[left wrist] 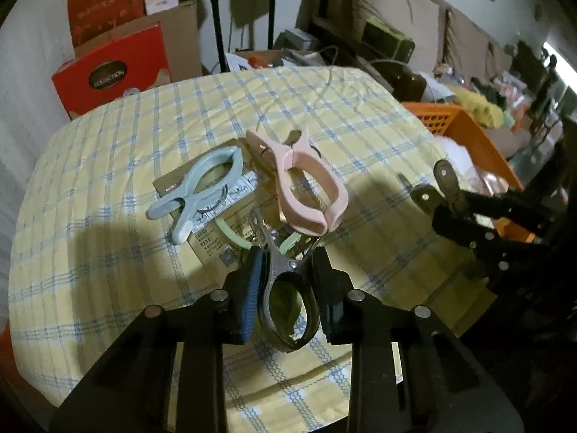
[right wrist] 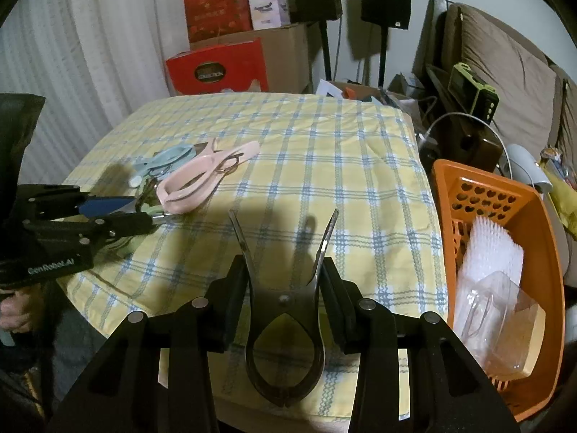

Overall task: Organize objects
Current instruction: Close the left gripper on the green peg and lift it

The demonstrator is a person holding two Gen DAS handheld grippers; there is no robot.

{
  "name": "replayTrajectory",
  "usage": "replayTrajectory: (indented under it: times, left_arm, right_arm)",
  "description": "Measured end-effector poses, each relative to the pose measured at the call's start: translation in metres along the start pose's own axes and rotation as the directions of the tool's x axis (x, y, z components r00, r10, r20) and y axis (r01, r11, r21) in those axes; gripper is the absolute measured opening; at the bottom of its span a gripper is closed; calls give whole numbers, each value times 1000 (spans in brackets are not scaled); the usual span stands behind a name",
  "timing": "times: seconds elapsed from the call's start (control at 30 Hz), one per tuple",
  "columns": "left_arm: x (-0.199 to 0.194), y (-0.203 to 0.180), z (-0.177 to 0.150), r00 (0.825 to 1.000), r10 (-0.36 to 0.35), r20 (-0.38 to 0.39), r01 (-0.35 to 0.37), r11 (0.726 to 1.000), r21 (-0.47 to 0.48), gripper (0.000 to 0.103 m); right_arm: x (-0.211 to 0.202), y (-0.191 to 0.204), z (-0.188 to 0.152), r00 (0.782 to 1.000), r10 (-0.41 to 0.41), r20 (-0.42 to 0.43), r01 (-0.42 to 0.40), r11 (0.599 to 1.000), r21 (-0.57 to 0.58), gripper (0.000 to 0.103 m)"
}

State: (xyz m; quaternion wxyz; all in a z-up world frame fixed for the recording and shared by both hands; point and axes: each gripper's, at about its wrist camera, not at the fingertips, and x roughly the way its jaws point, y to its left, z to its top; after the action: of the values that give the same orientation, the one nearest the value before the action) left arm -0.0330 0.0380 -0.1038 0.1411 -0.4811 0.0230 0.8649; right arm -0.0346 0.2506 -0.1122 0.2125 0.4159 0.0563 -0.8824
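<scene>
Left gripper (left wrist: pixel 286 278): angled down toward the checked tablecloth (left wrist: pixel 108 252), lower centre of the left wrist view. Its fingers are closed against a dark metal clip (left wrist: pixel 288 299), blue pad on the left side, black pad on the right. The clip's loop end faces the camera; its tips lie by the green clip (left wrist: pixel 230 232).

Right gripper (right wrist: pixel 285 296): angled down, lower centre of the right wrist view. Its fingers clamp a second dark clip (right wrist: pixel 285 324), whose two prongs spread upward.

Clip pile: pink clip (left wrist: pixel 306 187) and pale blue clip (left wrist: pixel 202 184) lie on a card at frame centre.

Orange basket (right wrist: pixel 541 216): right edge, beside the table, holding clear plastic packaging.

A hand (right wrist: pixel 14 314) grips the left tool's handle at lower left.
</scene>
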Motion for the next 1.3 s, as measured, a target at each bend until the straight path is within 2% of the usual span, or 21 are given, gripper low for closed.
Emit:
replayTrajectory:
  times: [0.17, 0.37, 0.77, 0.87, 0.93, 1.1, 1.23, 1.3]
  left_arm:
    - [-11, -3, 4, 999, -17, 28, 17, 1000, 2, 26]
    - [-25, -1, 10, 990, -126, 64, 129, 991, -44, 26]
    - [-48, 5, 16, 984, -89, 157, 108, 987, -116, 26]
    - [-53, 4, 18, 980, -59, 190, 85, 987, -134, 26]
    - [-54, 4, 18, 980, -41, 192, 67, 989, -133, 26]
    - [-58, 12, 17, 978, -42, 206, 81, 980, -181, 26]
    - [-55, 16, 16, 979, -59, 195, 106, 966, -236, 26]
    - [-52, 10, 17, 982, -37, 183, 79, 971, -227, 26]
  right_arm:
    - [-1, -1, 0, 1000, 0, 5, 0, 1000, 3, 41]
    - [-3, -2, 0, 1000, -3, 17, 3, 1000, 12, 41]
    - [-14, -6, 4, 998, 0, 64, -2, 999, 42, 41]
    - [-17, -5, 4, 997, 1, 78, -4, 999, 38, 41]
    - [-21, -4, 5, 996, 3, 93, -6, 999, 37, 41]
    - [-24, -6, 6, 993, -3, 117, -2, 999, 39, 41]
    - [-23, -8, 6, 994, 24, 111, -29, 998, 47, 41]
    - [-24, -8, 6, 993, 22, 115, -27, 999, 47, 41]
